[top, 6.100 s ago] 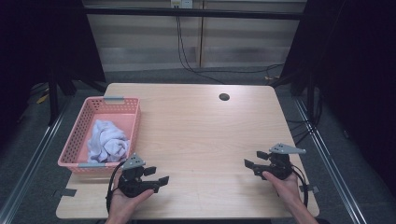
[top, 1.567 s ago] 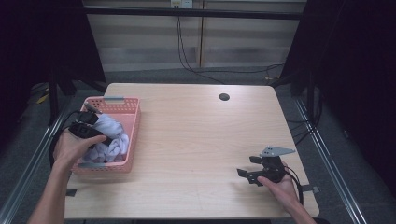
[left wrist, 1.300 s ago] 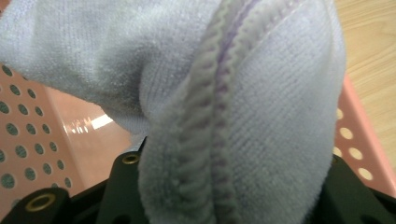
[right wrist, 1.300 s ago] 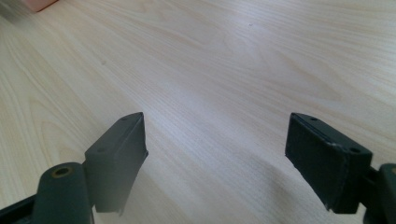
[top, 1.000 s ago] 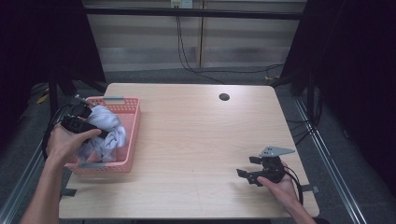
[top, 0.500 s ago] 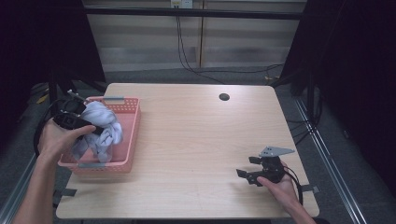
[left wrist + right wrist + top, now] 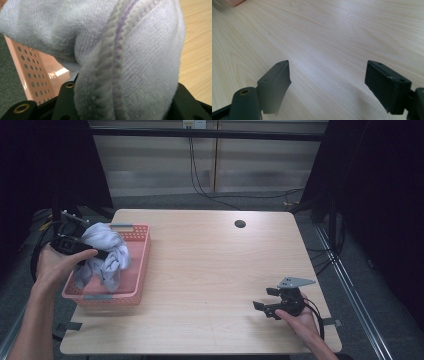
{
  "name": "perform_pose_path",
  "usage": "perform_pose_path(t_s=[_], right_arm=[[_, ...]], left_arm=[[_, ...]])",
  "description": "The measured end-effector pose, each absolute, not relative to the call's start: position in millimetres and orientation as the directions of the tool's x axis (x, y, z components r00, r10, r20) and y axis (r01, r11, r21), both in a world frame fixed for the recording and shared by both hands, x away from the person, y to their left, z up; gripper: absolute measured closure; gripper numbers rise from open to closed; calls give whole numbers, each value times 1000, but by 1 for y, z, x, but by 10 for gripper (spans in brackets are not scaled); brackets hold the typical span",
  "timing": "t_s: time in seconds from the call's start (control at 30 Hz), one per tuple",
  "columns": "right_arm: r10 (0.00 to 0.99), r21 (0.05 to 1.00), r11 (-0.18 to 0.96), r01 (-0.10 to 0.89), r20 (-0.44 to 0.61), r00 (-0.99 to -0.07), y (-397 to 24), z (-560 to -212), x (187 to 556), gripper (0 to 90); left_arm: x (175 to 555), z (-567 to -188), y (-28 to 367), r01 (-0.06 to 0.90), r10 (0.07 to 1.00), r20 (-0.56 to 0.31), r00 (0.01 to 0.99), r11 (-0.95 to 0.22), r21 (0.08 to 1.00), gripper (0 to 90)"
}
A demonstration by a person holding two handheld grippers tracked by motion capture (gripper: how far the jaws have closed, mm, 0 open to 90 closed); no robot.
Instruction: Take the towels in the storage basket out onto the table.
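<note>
While your left tool was clamped on a thick fold of the towel, the cloth hung bunched above the left rim of the basket, which sat at the table's left edge. In the left gripper view the towel was wedged between the black jaws, its stitched hem running down the middle, so the grip looked deep rather than a nip on one corner. That was a sound hold for lifting, but I judged that it would carry the whole bundle as a lump, with the tail dragging over the basket wall.

You would have done well to raise the towel until its lowest fold cleared the rim before swinging toward the middle of the table; pulling sideways too soon could have tipped or slid the light basket. A slow, straight lift would also have let the folds fall free.

Your right tool lay near the table's right front corner, jaws wide apart with nothing between them, bare wood below in the right gripper view. It was well apart from the towel, ready to take a loose corner once the cloth came over.
</note>
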State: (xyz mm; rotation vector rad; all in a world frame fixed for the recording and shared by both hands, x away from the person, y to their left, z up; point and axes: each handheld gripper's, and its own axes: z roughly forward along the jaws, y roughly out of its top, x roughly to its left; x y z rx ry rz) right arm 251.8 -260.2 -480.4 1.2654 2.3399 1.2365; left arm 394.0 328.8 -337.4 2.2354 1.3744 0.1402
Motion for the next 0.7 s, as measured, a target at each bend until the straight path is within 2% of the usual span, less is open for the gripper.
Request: perform_pose_path(t_s=[0.7], right_arm=[[770,755,278,594,195,-608,-260,-480,252,188]], left_arm=[[393,-303,316,788,858,-136,495,-378,485,527]])
